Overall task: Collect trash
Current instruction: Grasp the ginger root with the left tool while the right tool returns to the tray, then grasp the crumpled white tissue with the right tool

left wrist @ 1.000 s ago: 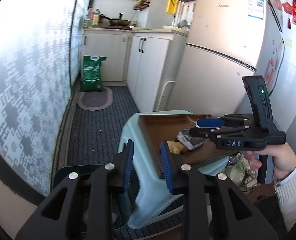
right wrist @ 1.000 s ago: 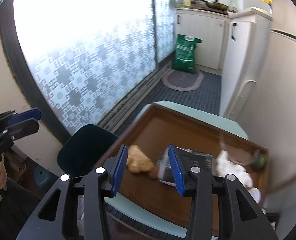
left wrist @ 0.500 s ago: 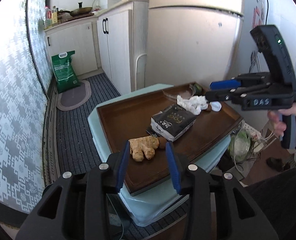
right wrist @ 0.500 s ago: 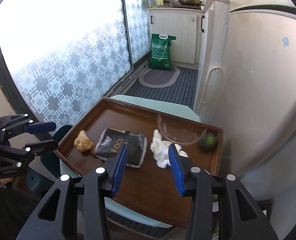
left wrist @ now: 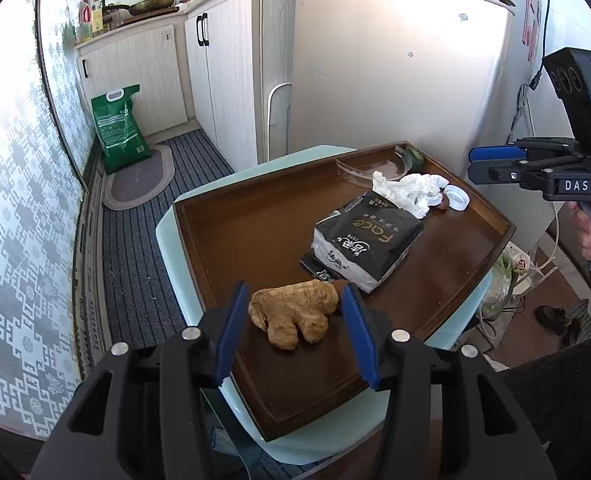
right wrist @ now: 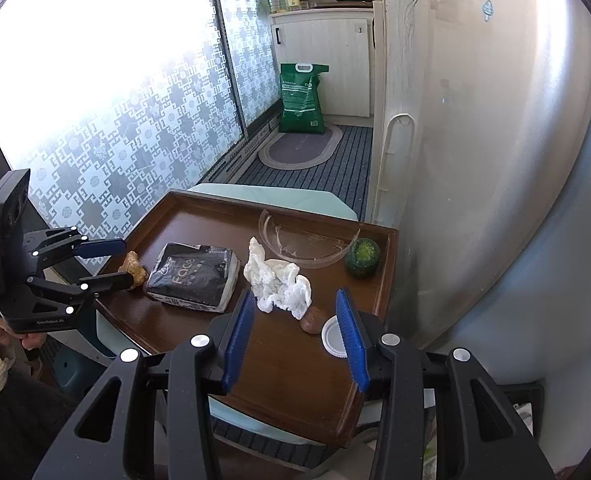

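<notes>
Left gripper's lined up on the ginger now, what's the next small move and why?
Probably ease the left gripper down and close it: its jaws, which have just been opening, stand either side of the ginger root on the wooden tray, pads apparently not yet pressing it.

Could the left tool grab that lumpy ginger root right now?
Probably yes: the left tool, its jaws just widened, straddles the ginger root on the tray, with nothing between them.

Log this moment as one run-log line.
left tool: open, jaws just opening, astride ginger root, no contact | right tool: open, empty, above crumpled tissue | wooden tray: trash uncollected
</notes>
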The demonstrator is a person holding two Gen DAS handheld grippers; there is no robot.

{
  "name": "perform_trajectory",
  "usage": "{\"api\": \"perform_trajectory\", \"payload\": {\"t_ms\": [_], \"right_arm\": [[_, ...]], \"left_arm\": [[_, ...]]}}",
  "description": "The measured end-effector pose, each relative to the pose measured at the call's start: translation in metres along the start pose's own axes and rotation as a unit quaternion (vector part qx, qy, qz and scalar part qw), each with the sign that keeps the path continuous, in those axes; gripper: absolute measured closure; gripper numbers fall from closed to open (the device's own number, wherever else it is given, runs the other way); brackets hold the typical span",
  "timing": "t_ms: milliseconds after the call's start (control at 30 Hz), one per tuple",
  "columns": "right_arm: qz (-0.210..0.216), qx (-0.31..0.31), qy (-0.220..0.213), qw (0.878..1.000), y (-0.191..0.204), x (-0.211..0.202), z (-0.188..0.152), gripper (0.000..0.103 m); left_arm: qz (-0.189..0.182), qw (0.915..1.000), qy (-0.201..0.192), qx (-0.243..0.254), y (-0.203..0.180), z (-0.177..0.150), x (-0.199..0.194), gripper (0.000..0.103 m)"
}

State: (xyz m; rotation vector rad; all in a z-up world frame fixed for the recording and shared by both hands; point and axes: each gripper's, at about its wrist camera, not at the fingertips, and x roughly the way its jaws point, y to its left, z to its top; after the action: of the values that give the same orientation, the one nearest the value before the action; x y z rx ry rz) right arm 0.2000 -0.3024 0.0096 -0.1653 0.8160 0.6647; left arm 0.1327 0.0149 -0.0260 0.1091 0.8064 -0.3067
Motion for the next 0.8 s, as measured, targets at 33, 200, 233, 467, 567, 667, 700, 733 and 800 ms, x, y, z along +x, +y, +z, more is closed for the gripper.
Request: {"api": "perform_trajectory", "payload": {"t_ms": [33, 200, 233, 467, 567, 667, 700, 733, 800], "right_arm": [[0.001, 0.0, 0.0, 1.0, -0.001, -0.001, 0.0, 0.06], [0.005, -0.001, 0.001, 1.0, -0.002, 0.0, -0.002, 0.06], [0.007, -0.003, 0.001, 1.0, -0.002, 0.0, -0.001, 0.06], [0.011, -0.03, 0.013, 0.999, 0.01, 0.01, -0.004, 0.06], [0.0, -0.043, 0.016, 0.999, 0.016, 0.017, -0.006, 0.06], [-0.01, -0.044, 0.015, 0.999, 0.017, 0.022, -0.004, 0.06], [-0.015, -0.044, 0.014, 0.999, 0.017, 0.023, -0.003, 0.06], [-0.017, -0.042, 0.013, 0.999, 0.016, 0.025, -0.003, 0.06], [-0.025, -0.04, 0.012, 0.999, 0.017, 0.028, -0.002, 0.06]], "left_arm": [[-0.002, 1.0, 0.002, -0.001, 0.001, 0.0, 0.002, 0.048], [-0.009, 0.9999, 0.01, -0.001, 0.002, -0.001, 0.01, 0.046], [-0.009, 0.9999, 0.011, -0.001, 0.001, -0.001, 0.01, 0.046], [-0.008, 0.9998, 0.012, 0.011, -0.002, -0.003, 0.013, 0.053], [-0.005, 0.9998, 0.011, 0.016, -0.003, -0.004, 0.011, 0.053], [-0.007, 0.9998, 0.003, 0.016, -0.004, -0.004, 0.006, 0.053], [-0.008, 0.9999, -0.001, 0.014, -0.003, -0.004, 0.003, 0.053], [-0.009, 0.9999, -0.005, 0.011, -0.002, -0.003, 0.0, 0.053], [-0.016, 0.9998, -0.015, 0.003, 0.0, -0.003, -0.008, 0.053]]}}
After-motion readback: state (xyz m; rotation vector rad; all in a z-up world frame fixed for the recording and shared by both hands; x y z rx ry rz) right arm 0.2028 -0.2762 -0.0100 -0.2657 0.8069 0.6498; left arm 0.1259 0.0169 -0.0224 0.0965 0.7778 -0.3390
